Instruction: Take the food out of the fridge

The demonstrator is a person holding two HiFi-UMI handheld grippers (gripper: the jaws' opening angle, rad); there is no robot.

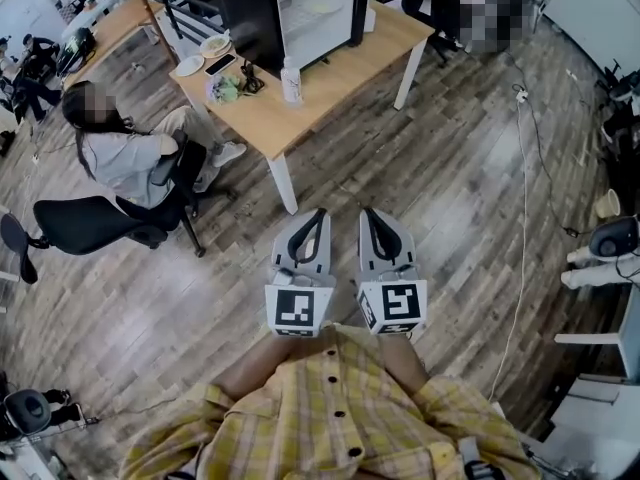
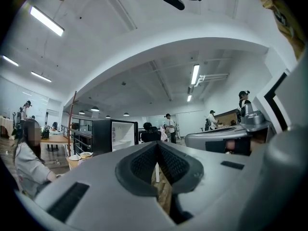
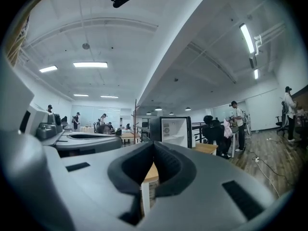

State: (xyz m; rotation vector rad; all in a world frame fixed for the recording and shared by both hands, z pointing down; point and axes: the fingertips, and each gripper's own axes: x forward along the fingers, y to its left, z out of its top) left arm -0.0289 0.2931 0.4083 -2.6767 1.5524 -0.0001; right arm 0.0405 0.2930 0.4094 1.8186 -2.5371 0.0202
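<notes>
Shirt (image 1: 320, 418) yellow plaid; table (image 1: 290, 118) pale wood; fridge (image 1: 248, 13) black, white inside; floor (image 1: 450, 198) grey-brown planks.

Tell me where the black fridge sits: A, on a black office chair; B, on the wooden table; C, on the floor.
B: in the head view the black fridge stands on the wooden table, with a bottle just in front of it.

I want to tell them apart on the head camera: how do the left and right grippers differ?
The left gripper leans its tip rightward; the right gripper leans its tip leftward, so the tips converge. The left gripper's cube shows a ring-like pattern; the right gripper's cube shows a branching one. Both grippers are shut, empty, and held over the floor, short of the table.
</notes>
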